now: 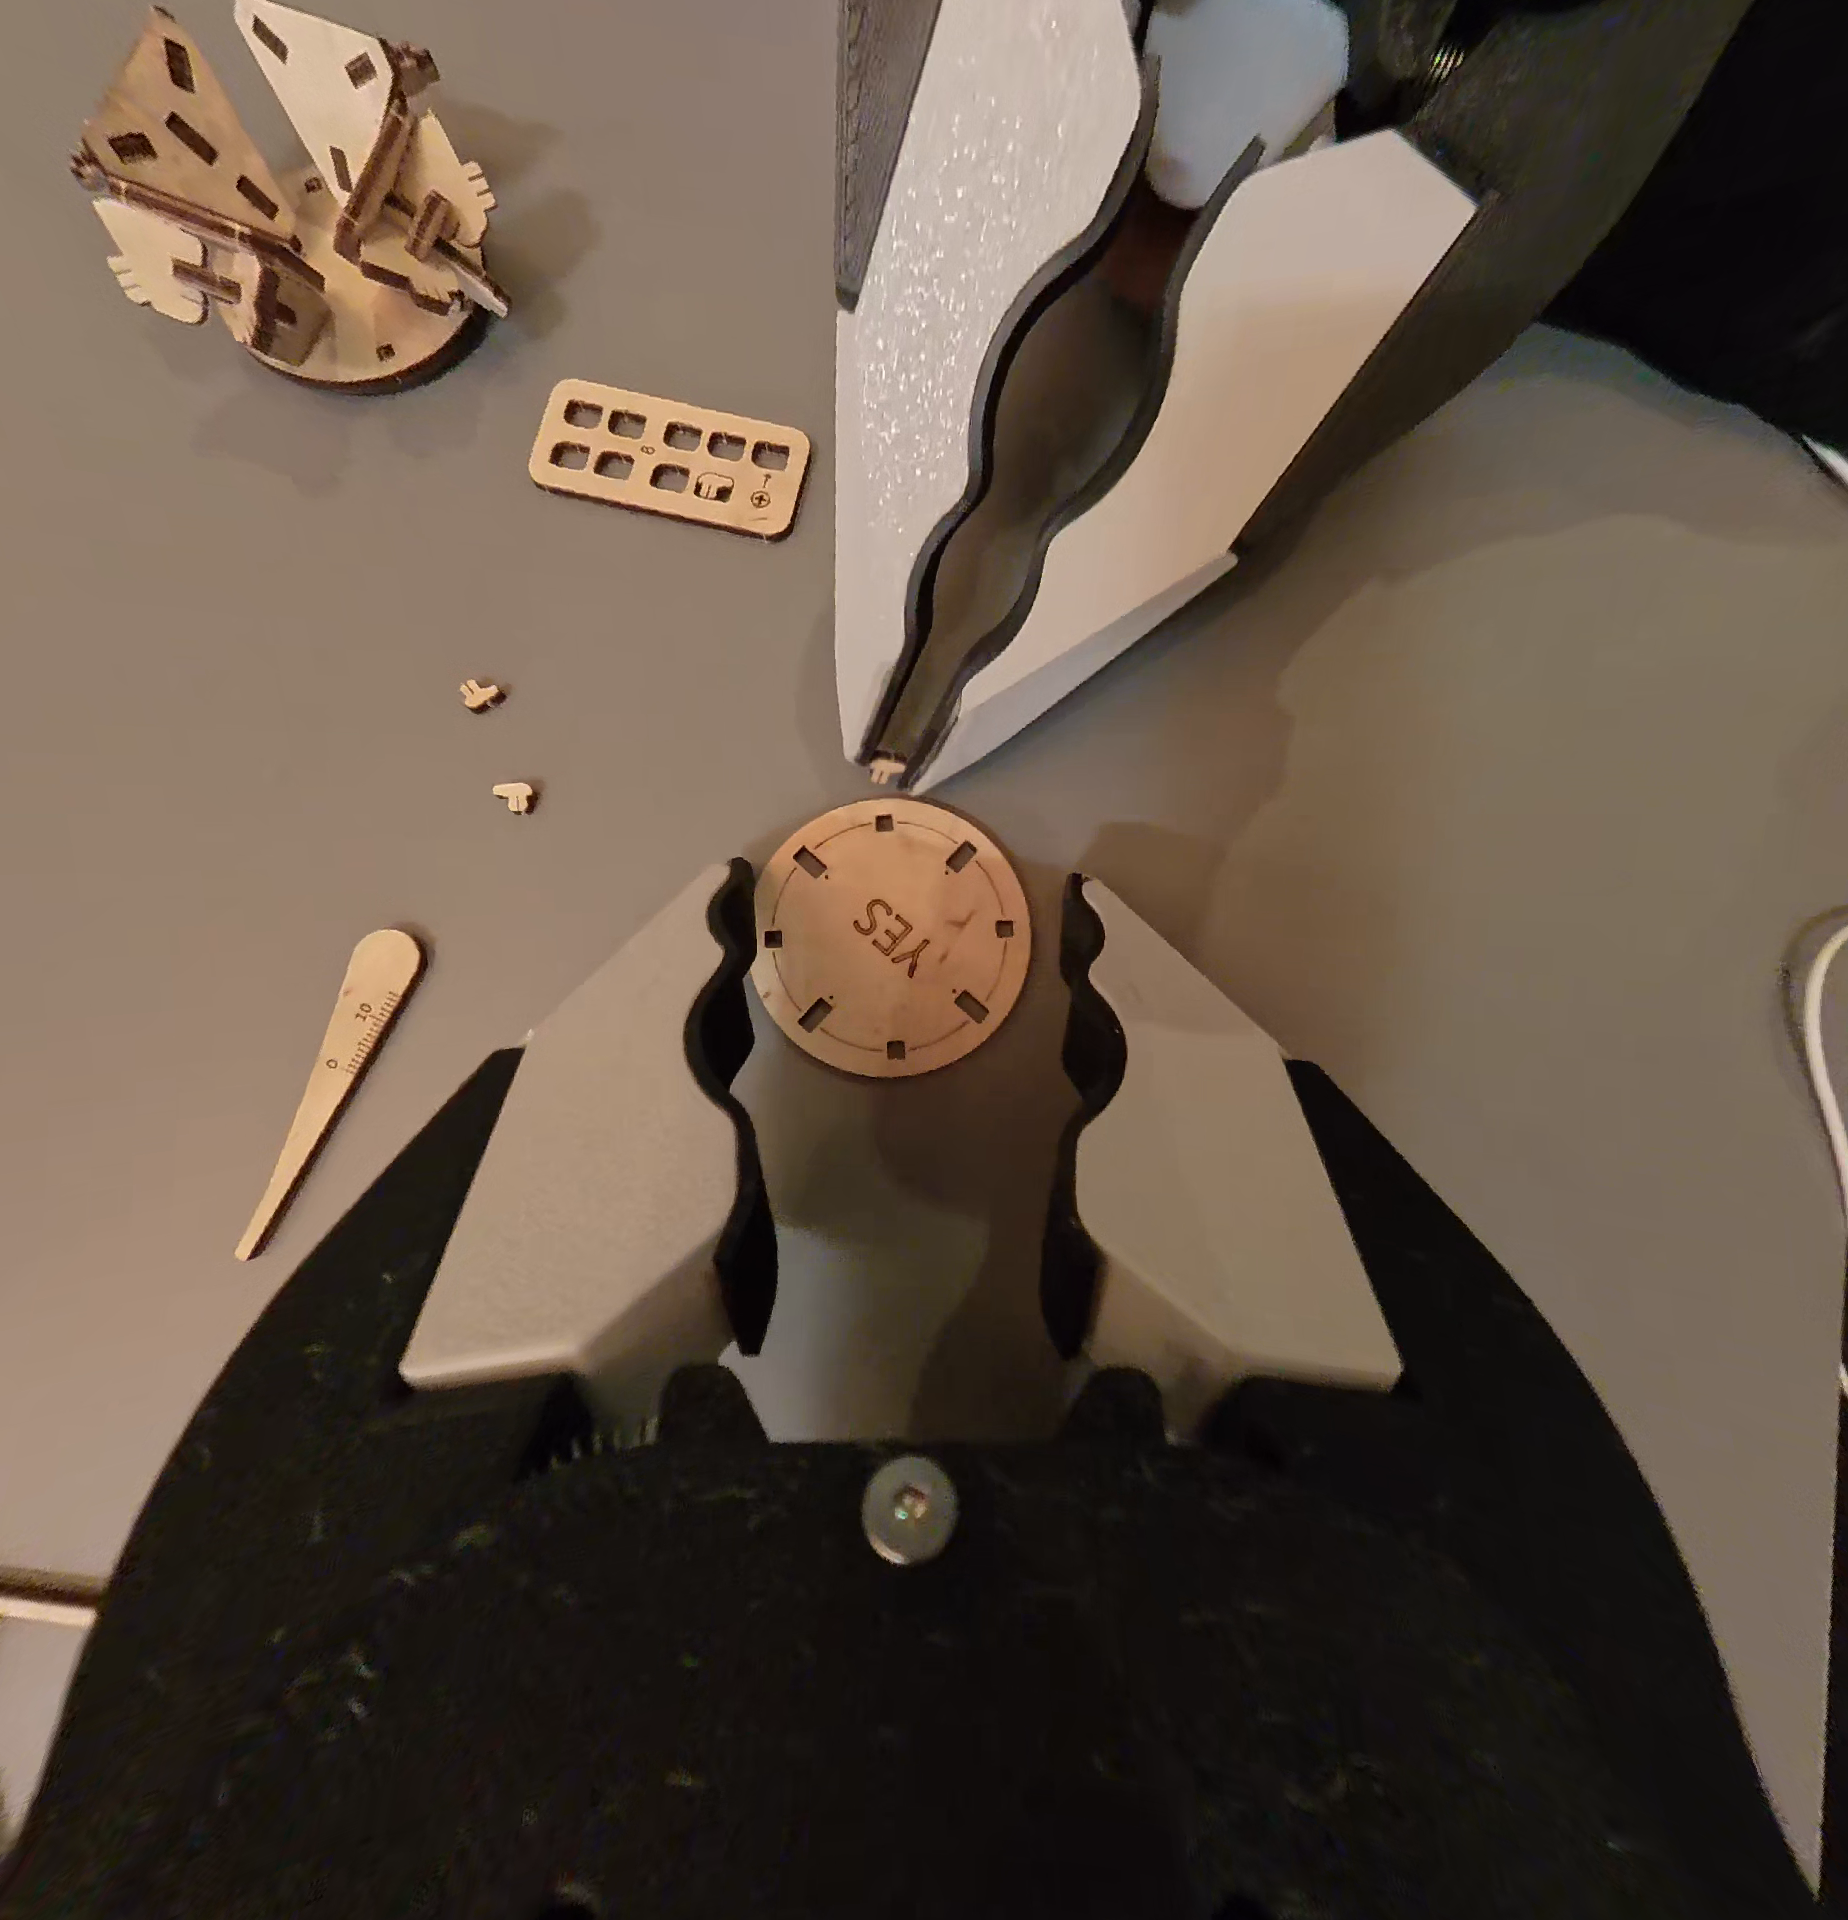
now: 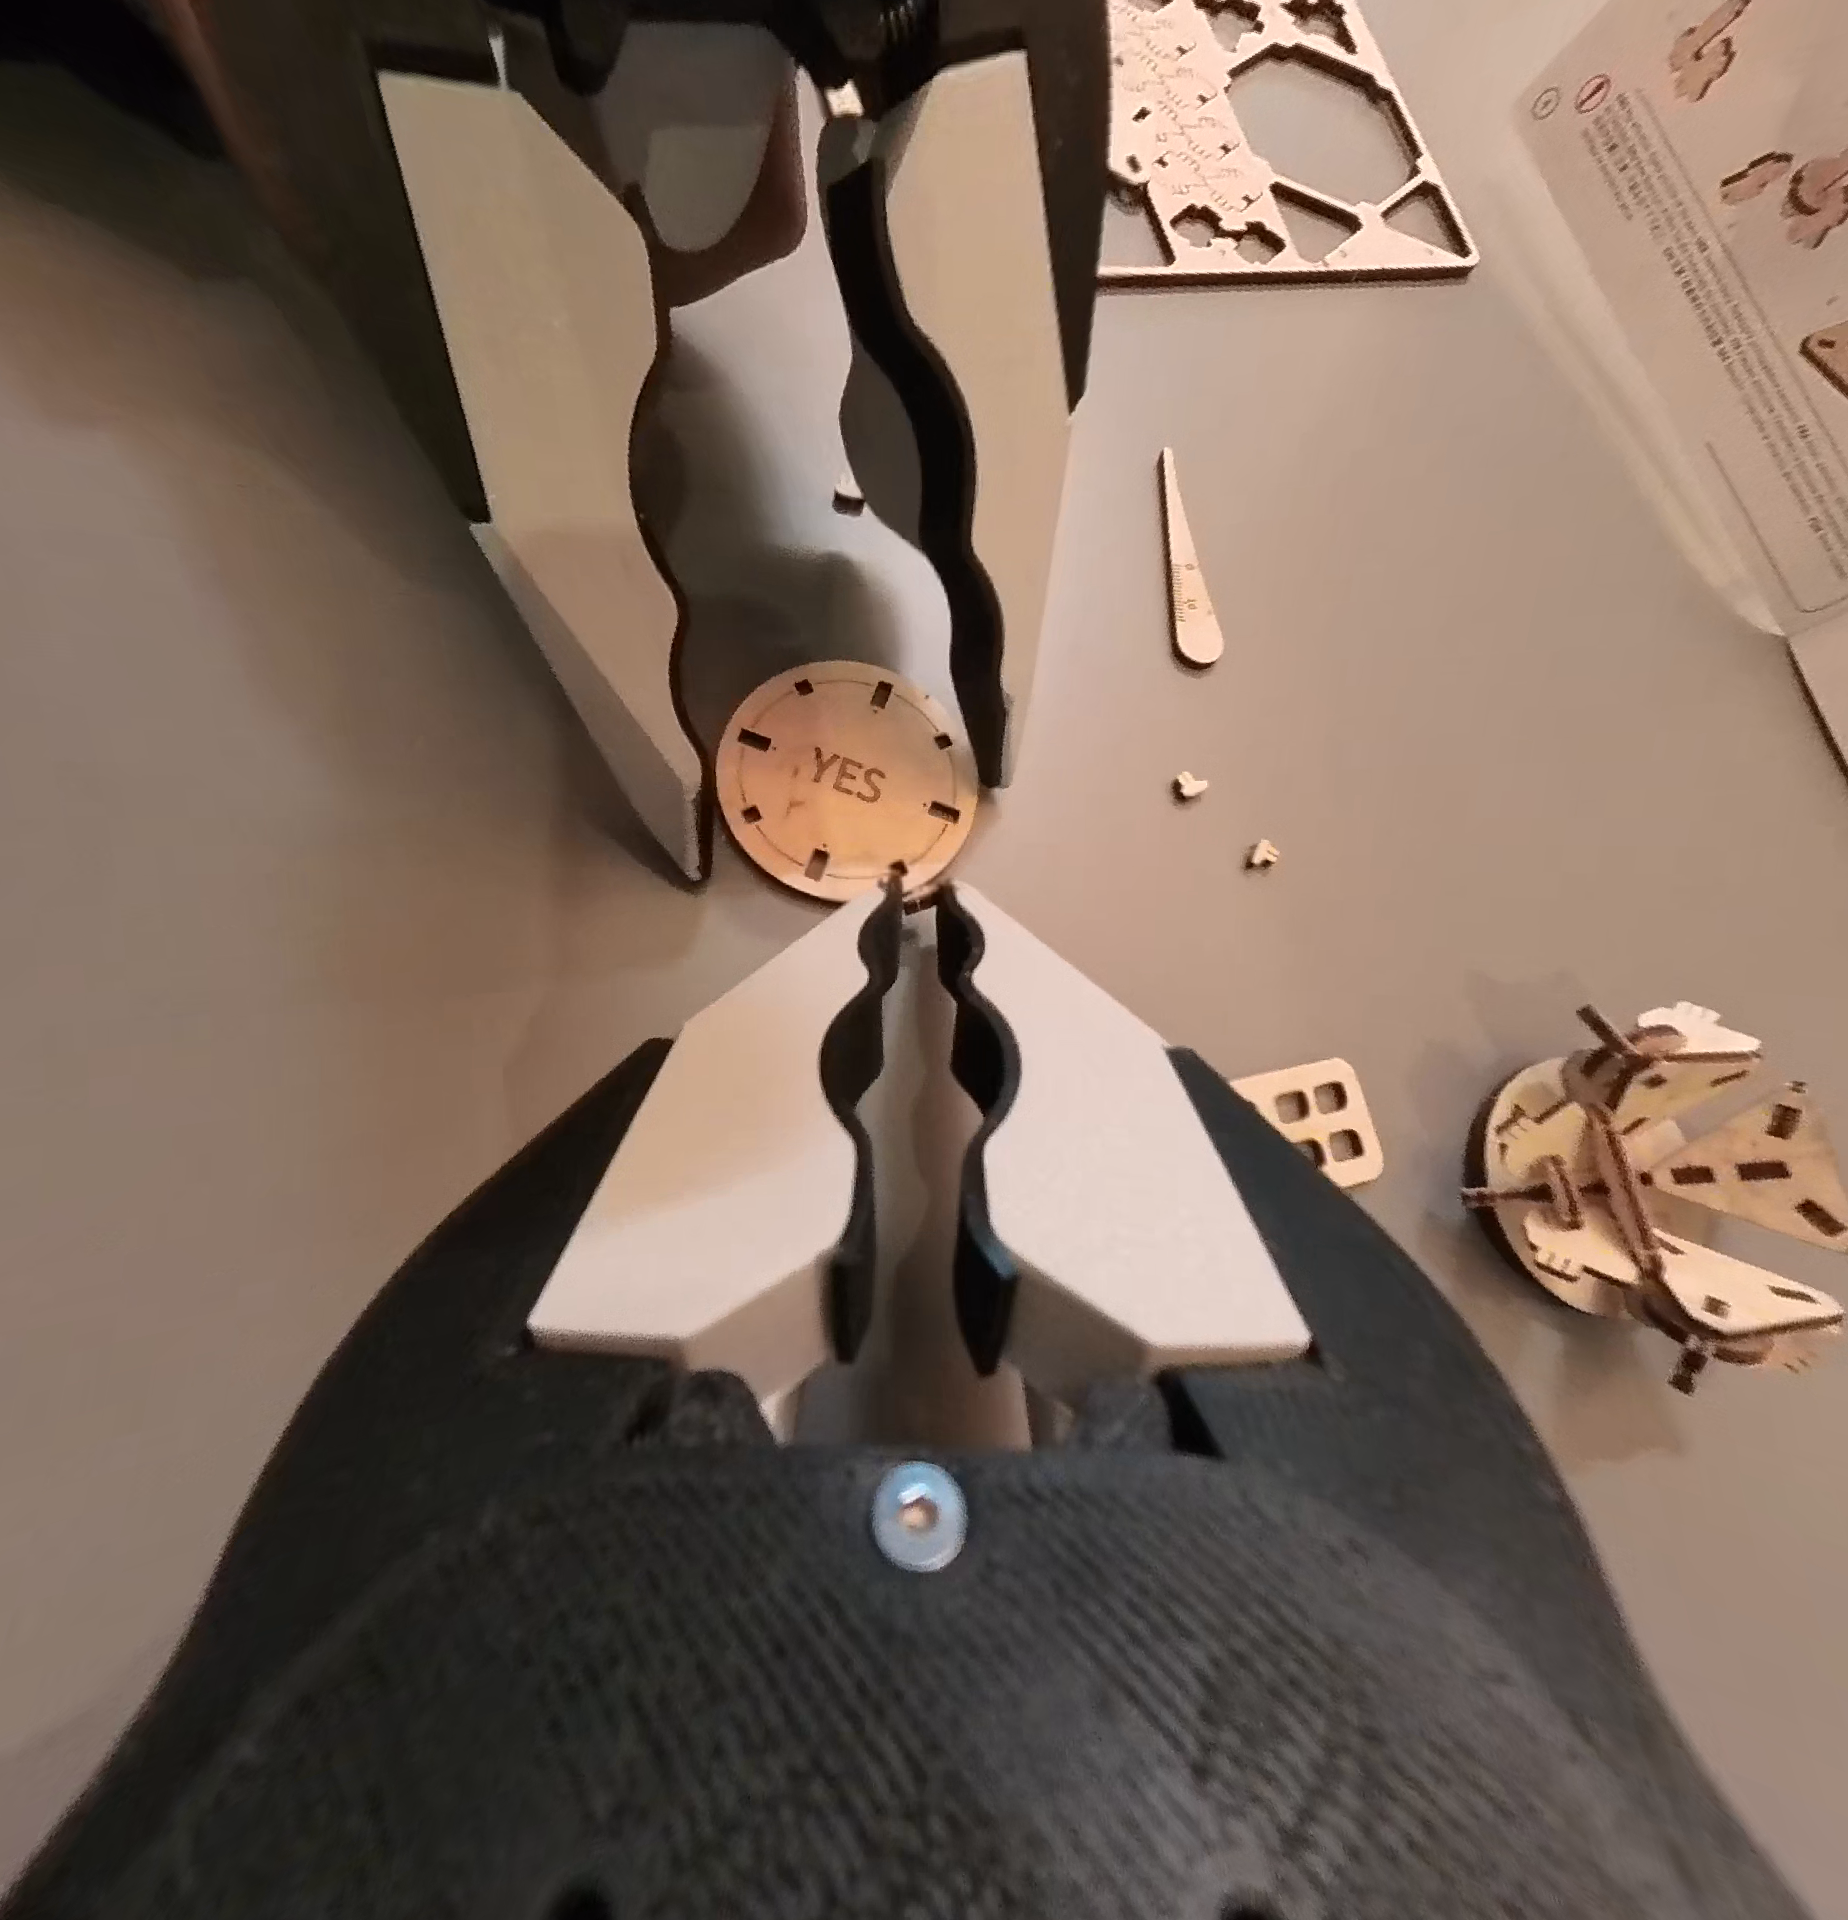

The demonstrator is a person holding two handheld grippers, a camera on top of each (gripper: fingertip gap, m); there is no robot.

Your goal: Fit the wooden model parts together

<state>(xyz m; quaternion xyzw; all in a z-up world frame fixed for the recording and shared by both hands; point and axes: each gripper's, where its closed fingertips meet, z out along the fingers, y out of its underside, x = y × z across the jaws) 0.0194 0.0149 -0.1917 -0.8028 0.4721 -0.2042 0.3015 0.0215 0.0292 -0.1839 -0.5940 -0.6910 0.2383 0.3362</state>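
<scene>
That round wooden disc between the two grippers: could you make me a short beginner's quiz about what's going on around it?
1. True or false: the wooden disc is lifted clear of the grey table.
2. What does the right gripper pinch at its tips? A) a tiny wooden peg B) the tapered wooden stick C) a white cable
3. Fill in: the left gripper has one finger on each ___ of the disc.

Key: 1 false, the disc lies flat on the table. 2 A, the peg sits just at the disc's rim. 3 side; its right pad stands visibly apart from the disc.
</scene>
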